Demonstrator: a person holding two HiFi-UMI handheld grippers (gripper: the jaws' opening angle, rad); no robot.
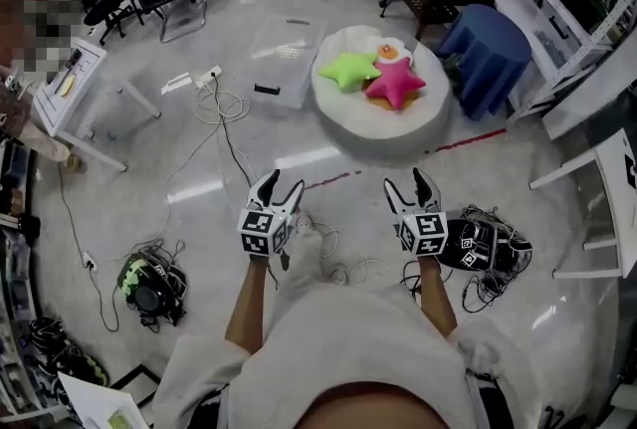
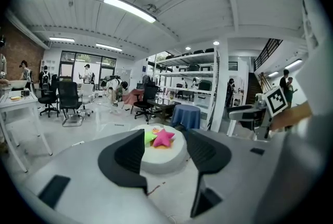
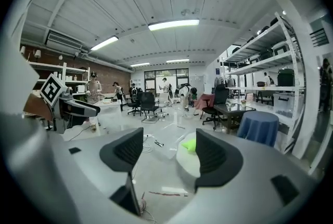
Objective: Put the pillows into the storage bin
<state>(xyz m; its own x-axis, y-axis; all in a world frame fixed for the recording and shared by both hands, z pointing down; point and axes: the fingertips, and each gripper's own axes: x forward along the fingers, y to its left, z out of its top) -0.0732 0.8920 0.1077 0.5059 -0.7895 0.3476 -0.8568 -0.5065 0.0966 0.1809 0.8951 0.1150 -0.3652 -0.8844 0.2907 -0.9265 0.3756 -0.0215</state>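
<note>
Now both grippers are held out in front, fingers apart, well short of the star pillows.

Both of the person's forearms reach forward side by side, low over the shiny floor. The left gripper (image 1: pixel 282 183) and the right gripper (image 1: pixel 408 182) point ahead and a little down. Each one's jaws stand apart with nothing between them. Each gripper carries a cube with black-and-white square markers on it; the patterns are not words. Far ahead, a green star pillow (image 1: pixel 348 71) and a pink star pillow (image 1: pixel 395 84) lie touching on top of a round white cushion (image 1: pixel 378 123). A small orange and white pillow (image 1: pixel 388 50) sits just behind them. The clear storage bin (image 1: pixel 282 61) rests on the floor just left of the cushion. A table under a blue cloth (image 1: pixel 490 54) stands to the right of the cushion.
</note>
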